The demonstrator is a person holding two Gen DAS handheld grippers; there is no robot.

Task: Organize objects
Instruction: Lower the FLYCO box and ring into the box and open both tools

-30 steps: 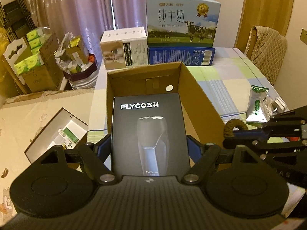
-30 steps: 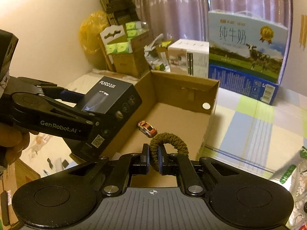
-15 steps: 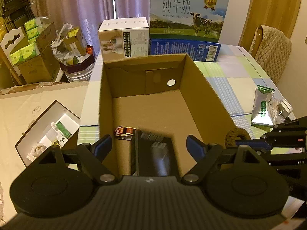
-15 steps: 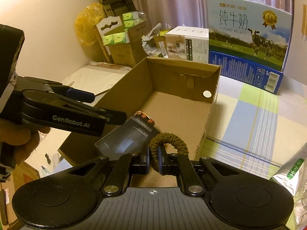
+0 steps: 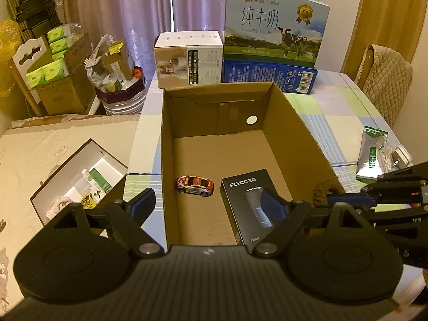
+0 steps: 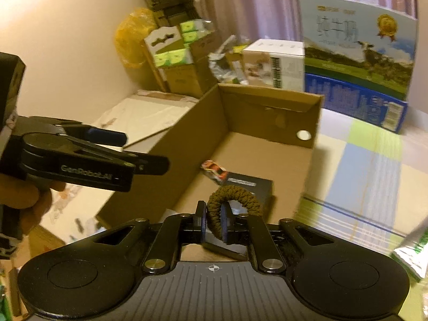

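The black FLYCO shaver box [image 5: 247,203] lies flat on the floor of the open cardboard box [image 5: 291,133], toward its near end, with a small toy car [image 5: 194,185] just beside it at about 9 o'clock. Above it the left gripper [image 5: 207,200] hangs released, jaws spread wide and empty. The right gripper [image 6: 214,220] — at 3 o'clock of the carton — is clenched on a brown braided loop [image 6: 235,200], held over the near right wall, the checked tablecloth [image 5: 342,107] beyond.
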